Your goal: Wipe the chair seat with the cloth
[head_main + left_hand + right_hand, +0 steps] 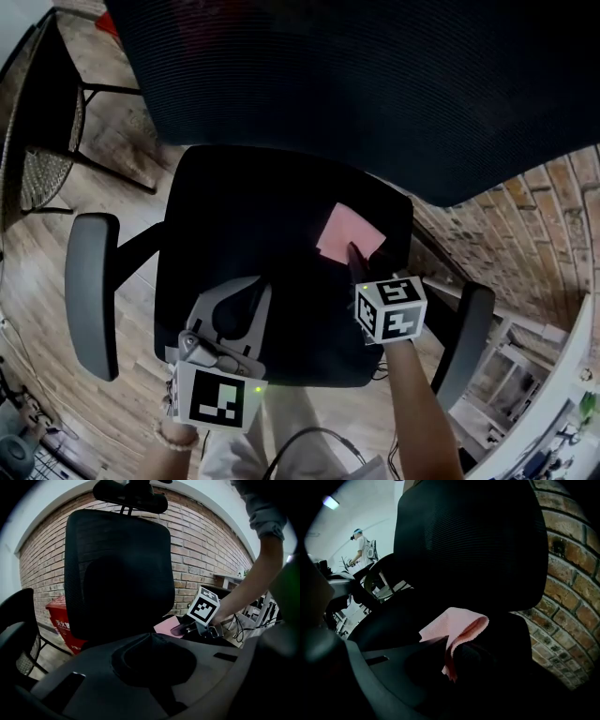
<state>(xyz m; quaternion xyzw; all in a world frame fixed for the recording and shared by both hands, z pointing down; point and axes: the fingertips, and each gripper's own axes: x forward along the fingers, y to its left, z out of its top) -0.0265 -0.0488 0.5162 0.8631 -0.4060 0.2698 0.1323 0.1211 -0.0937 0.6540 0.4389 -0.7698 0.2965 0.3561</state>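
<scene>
A pink cloth (349, 232) lies partly folded on the back right of the black chair seat (244, 206). My right gripper (354, 253) is shut on the cloth's near edge; in the right gripper view the cloth (457, 623) drapes over the dark jaw tips (461, 646). My left gripper (239, 298) hovers over the seat's front left, apart from the cloth, and looks shut with nothing in it. In the left gripper view its dark tips (151, 638) meet in a peak, with the cloth (166, 624) and the right gripper (180, 630) beyond.
The mesh backrest (375, 84) rises behind the seat. Armrests flank it at left (91, 291) and right (464, 337). Another black chair (37, 112) stands at far left. A red box (63, 620) sits by the brick wall (572, 573). A person (361, 545) stands far off.
</scene>
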